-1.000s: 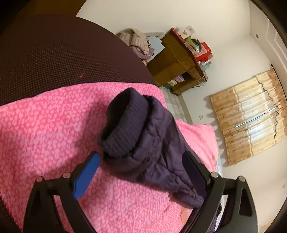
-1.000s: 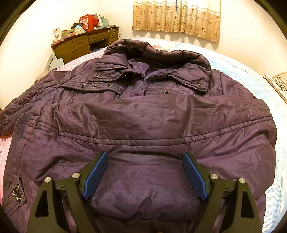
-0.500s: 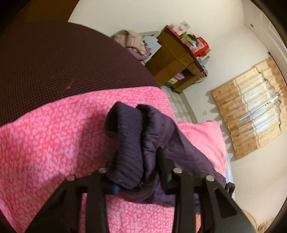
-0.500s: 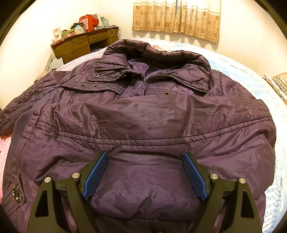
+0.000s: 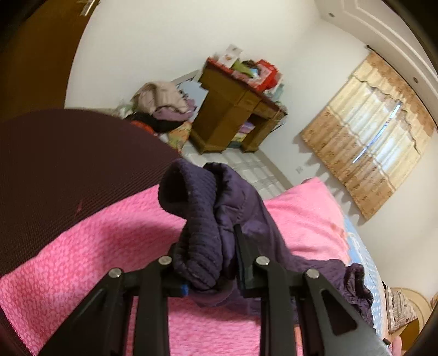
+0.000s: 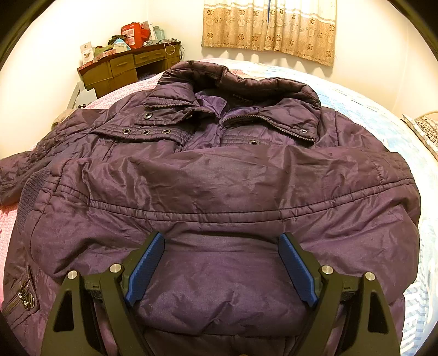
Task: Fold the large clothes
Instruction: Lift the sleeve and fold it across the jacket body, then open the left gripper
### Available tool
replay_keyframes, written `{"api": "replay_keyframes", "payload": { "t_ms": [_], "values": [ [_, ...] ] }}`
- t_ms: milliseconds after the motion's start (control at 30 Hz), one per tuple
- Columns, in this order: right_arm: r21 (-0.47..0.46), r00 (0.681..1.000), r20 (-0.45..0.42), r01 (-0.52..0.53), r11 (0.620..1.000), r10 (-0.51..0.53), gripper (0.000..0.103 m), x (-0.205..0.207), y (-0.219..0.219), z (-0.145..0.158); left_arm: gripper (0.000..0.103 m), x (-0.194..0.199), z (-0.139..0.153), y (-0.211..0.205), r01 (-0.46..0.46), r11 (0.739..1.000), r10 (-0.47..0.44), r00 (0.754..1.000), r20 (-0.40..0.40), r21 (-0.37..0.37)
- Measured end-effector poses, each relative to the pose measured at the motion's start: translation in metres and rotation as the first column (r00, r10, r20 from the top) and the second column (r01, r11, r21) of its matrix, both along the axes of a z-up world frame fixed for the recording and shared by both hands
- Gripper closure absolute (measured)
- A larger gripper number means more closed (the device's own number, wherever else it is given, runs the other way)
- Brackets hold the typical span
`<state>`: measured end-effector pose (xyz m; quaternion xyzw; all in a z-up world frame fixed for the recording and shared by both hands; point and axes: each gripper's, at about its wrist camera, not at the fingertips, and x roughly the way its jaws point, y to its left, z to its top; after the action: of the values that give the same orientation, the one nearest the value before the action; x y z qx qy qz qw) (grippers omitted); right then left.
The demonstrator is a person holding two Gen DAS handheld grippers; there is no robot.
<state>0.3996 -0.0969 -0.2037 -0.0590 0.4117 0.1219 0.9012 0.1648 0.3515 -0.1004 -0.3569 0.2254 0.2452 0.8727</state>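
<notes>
A large dark purple padded jacket (image 6: 219, 178) lies spread on the bed, collar at the far side, one sleeve folded across its front. In the right wrist view my right gripper (image 6: 221, 236) stands open just over the jacket's near hem, its blue pads (image 6: 145, 268) apart on either side of the fabric. In the left wrist view the other sleeve's ribbed knit cuff (image 5: 191, 197) is raised off the pink blanket (image 5: 82, 246). My left gripper (image 5: 205, 246) is closing and its jaws squeeze the cuff, with the sleeve (image 5: 268, 241) trailing away to the right.
A dark brown mesh-textured surface (image 5: 68, 164) rises behind the blanket on the left. A wooden desk (image 6: 123, 68) with boxes stands against the far wall, with a heap of clothes (image 5: 161, 101) beside it. A curtain (image 6: 268, 24) hangs behind the bed. A pillow (image 6: 424, 128) lies at the right.
My left gripper went from wide open around the cuff to closed on it, then rose and rolled, lifting the cuff off the blanket. The right gripper and jacket body stayed still.
</notes>
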Motion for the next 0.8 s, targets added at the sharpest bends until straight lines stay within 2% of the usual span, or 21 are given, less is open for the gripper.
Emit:
{"api": "replay_keyframes", "payload": {
  "t_ms": [133, 367, 500, 600, 800],
  "values": [
    [0.000, 1.000, 0.000, 0.000, 1.000, 0.000, 0.017, 0.000, 0.000, 0.000, 0.079, 0.010, 0.024, -0.006, 0.013, 0.999, -0.014, 0.999, 0.029, 0.052],
    [0.000, 1.000, 0.001, 0.001, 1.000, -0.001, 0.017, 0.000, 0.000, 0.000, 0.079, 0.034, 0.071, -0.030, 0.089, 0.983, -0.104, 0.991, 0.088, 0.159],
    [0.000, 1.000, 0.001, 0.001, 1.000, -0.001, 0.017, 0.000, 0.000, 0.000, 0.080, 0.048, 0.090, -0.047, 0.126, 0.973, -0.150, 0.982, 0.117, 0.193],
    [-0.005, 1.000, 0.001, 0.001, 1.000, -0.001, 0.017, 0.000, 0.000, 0.000, 0.080, 0.057, 0.107, -0.064, 0.152, 0.963, -0.187, 0.972, 0.141, 0.223],
    [0.003, 1.000, 0.000, 0.001, 1.000, -0.001, 0.017, 0.000, 0.000, 0.000, 0.081, 0.070, 0.145, -0.108, 0.238, 0.928, -0.304, 0.929, 0.210, 0.288]
  ]
}}
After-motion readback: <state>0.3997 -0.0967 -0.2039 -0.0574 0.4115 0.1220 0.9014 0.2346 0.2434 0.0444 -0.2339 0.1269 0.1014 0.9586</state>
